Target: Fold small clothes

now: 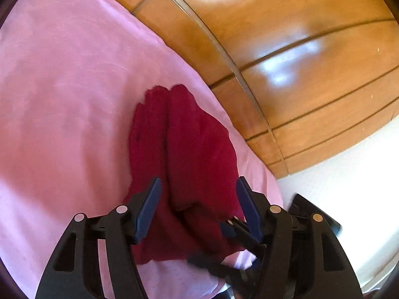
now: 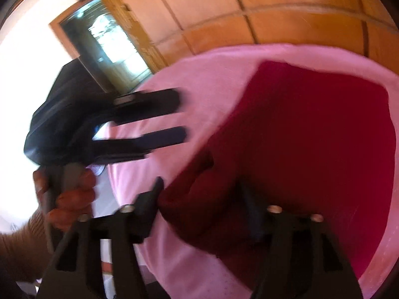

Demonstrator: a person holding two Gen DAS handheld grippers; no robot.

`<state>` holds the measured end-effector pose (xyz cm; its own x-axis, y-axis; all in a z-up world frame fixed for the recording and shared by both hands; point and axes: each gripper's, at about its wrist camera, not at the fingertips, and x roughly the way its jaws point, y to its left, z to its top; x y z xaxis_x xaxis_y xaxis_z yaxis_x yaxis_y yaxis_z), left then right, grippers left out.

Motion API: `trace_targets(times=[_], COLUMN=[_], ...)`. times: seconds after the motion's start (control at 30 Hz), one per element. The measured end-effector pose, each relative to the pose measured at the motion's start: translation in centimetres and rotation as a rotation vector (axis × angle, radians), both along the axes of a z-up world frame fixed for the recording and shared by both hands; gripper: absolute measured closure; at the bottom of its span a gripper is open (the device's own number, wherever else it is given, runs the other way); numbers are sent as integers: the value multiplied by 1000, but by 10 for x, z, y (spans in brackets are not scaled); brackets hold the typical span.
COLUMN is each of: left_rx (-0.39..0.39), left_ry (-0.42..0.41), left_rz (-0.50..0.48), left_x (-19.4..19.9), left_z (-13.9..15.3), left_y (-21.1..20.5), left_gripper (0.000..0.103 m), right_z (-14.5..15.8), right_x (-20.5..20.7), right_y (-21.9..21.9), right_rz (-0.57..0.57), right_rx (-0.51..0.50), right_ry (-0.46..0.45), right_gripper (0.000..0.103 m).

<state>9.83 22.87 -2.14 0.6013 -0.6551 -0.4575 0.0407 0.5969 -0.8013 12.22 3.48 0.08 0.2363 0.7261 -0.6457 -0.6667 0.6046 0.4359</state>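
Left wrist view shows a dark red garment (image 1: 184,154) lying folded lengthwise on a pink cloth (image 1: 69,99), a crease running down its middle, close to the cloth's right edge. The left gripper (image 1: 198,186) hangs over its near end with its blue-padded fingers (image 1: 148,211) spread apart; the garment lies below the gap and the pads do not press it. The tip of the right gripper (image 1: 237,226) shows low between the left one's fingers, over the garment's near corner.

From the right wrist, blurred, the garment (image 2: 311,137) fills the right side of the pink cloth (image 2: 189,79). The right gripper (image 2: 202,186) stands over its near rolled edge with fingers apart, nothing pinched. The left gripper (image 2: 180,117) reaches in from the left over bare cloth, fingers apart, held by a hand (image 2: 72,196) in a ribbed sleeve (image 2: 15,249). A wooden panelled wall (image 2: 274,7) rises behind the cloth.
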Motion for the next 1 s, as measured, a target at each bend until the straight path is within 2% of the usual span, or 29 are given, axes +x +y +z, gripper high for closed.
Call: trace_targets(times=[0.13,0.2,0.27,0.3,0.33,0.37,0.43,0.57,0.67,0.7,0.73,0.93,1.0], left_rx=[112,143,186,203,233,272,349,419,514,524,535,635,660], left_ry=[51,73,85,88,91,93,75,59,129,140,116,68,47], left_rz=[-44,-82,-93,-94,-99,-101,-82,-24,6,4,16,26,26], left_x=[23,32,40,43,47,50,45,33,28,28,23,19,20], left_z=[-1,-1,-2,-2,-1,0,4,8,-19,-27,-29,-18,-20], left_y=[-17,-29,-36,-39,-43,-48,-50,-35,-27,-29,-30,-46,-49], left_gripper=[42,42,42,51,70,78,84,87,87,87,85,83,83], right_z=[6,8,10,8,7,6,4,-4,-30,-33,-37,-15,-1], right_x=[-26,-29,-33,-28,-25,-23,-22,-25,-25,-23,-24,-14,-6], right_y=[-28,-30,-59,-71,-79,-89,-105,-106,-83,-75,-71,-97,-110], right_rz=[9,-26,-91,-128,-152,-180,-223,-218,-178,-181,-189,-211,-262], right_rx=[26,18,1,-2,-3,-4,-8,2,-57,-81,-105,-27,20], right_ry=[-21,-30,-54,-53,-50,-46,-37,-11,34,23,3,33,29], right_gripper=[31,31,31,31,31,31,30,31,32,32,32,28,15])
